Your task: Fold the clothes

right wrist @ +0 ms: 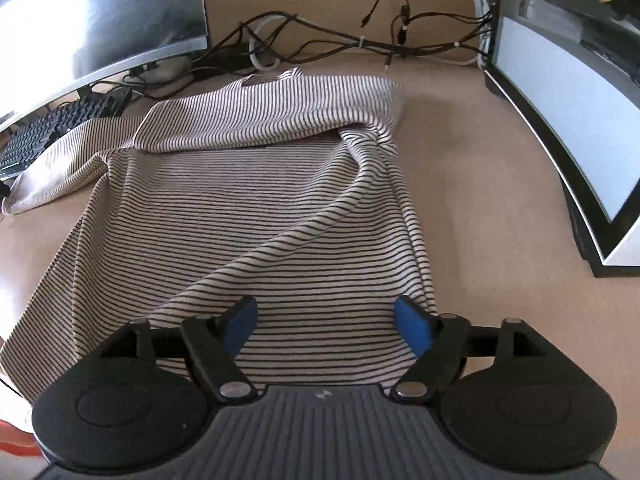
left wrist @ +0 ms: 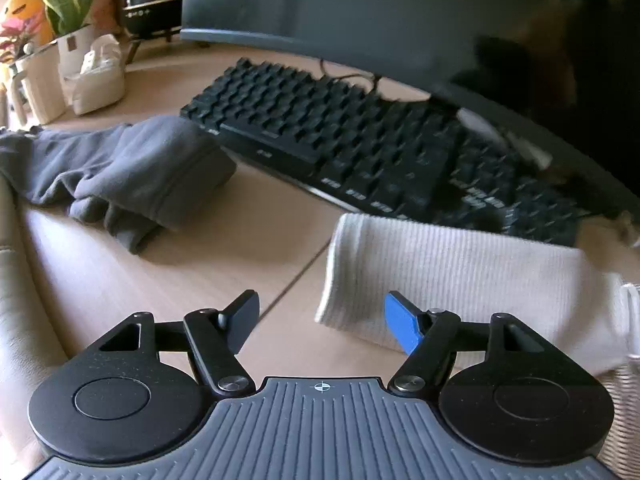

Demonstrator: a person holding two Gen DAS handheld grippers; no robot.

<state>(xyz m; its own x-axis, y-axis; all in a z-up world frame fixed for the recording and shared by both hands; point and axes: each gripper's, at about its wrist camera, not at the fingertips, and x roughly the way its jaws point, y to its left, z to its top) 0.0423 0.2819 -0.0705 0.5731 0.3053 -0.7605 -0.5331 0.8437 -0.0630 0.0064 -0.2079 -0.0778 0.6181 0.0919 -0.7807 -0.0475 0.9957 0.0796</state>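
Striped shirt (right wrist: 256,208) body fills only right wrist view.

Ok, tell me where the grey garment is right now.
In the left wrist view, the grey garment lies bunched on the desk at the left, just in front of the keyboard's left end and apart from the striped shirt's sleeve.
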